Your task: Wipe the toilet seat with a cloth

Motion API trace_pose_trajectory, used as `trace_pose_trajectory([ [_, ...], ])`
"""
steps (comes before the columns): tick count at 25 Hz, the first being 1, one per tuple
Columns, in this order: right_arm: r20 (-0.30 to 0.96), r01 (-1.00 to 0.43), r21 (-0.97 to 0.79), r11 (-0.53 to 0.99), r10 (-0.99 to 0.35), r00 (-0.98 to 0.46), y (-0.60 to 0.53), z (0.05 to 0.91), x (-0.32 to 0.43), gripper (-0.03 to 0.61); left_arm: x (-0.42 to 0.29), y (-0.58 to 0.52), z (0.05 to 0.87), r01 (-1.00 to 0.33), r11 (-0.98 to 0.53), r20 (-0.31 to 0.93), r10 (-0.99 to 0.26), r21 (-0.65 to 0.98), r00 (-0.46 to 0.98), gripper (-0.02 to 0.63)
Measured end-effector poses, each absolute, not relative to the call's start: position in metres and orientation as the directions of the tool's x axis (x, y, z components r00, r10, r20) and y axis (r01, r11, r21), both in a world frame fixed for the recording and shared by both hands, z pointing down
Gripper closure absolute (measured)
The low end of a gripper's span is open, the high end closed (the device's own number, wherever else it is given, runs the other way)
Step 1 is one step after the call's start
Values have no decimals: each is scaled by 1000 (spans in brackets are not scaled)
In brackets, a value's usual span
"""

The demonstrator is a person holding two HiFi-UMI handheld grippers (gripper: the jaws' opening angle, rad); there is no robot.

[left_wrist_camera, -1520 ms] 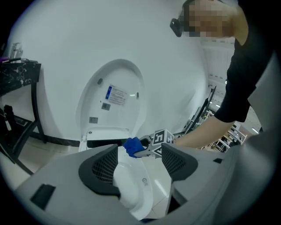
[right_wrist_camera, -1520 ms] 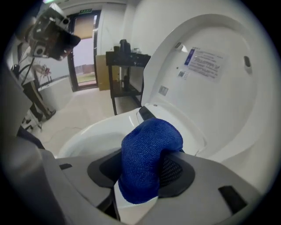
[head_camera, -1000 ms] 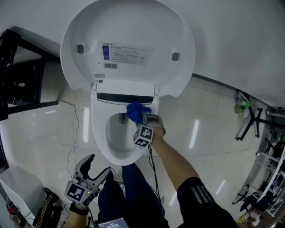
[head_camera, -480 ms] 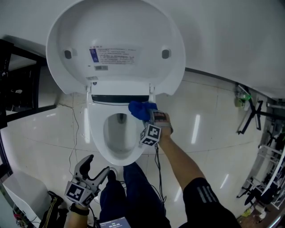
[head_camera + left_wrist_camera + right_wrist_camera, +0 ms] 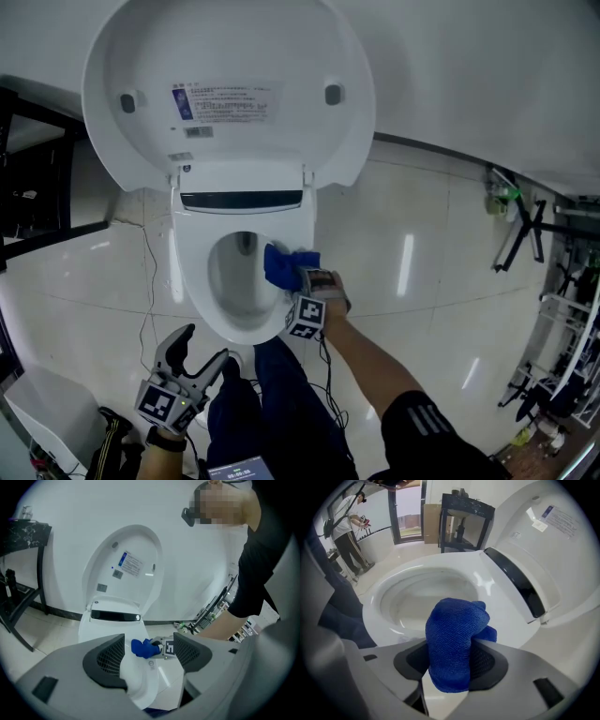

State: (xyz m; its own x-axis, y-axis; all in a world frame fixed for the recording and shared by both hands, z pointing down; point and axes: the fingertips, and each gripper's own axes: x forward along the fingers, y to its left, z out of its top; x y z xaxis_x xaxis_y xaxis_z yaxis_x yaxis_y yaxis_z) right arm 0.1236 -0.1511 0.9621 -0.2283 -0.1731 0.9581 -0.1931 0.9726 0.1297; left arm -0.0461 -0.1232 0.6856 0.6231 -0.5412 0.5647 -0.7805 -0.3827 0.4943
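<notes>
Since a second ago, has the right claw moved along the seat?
Yes. The right claw, shut on the blue cloth, has slid away from the dark hinge strip toward the seat's front.

No word or number is legible. The raised toilet lid [image 5: 309, 56] carries a long white sticker [image 5: 225, 101] on its inner face, with a blue block at its left end and lines of print too fine to make out. Just below it, toward the hinge edge, sits a smaller label [image 5: 190, 132], also illegible. The cube on the right tool [image 5: 298, 277] shows a black-and-white square marker [image 5: 307, 316]; the cube on the left tool [image 5: 202, 349] shows a second marker [image 5: 159, 403]. A small screen [image 5: 234, 469] near the person's legs bears tiny blurred characters.
</notes>
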Motion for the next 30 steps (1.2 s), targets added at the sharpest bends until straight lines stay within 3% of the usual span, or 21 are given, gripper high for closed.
trace_pose_trajectory([
  [14,959,-127,-60,990,22,-282,17,967,64,347,-51,-72,689,-768,-393,571,-516,505,639,281],
  [21,947,-152,-72,986,20,-321,15,955,56,344,-61,-60,683,-761,-439,557,-519,477,648,281],
  [23,931,-209,-49,977,-31,-365,-4,934,59,344,-62,-63,673,-764,-428,550,-530,483,645,281],
  [30,786,-619,-92,780,-324,-526,-92,798,86,344,-68,-68,620,-755,-474,501,-566,453,655,281],
])
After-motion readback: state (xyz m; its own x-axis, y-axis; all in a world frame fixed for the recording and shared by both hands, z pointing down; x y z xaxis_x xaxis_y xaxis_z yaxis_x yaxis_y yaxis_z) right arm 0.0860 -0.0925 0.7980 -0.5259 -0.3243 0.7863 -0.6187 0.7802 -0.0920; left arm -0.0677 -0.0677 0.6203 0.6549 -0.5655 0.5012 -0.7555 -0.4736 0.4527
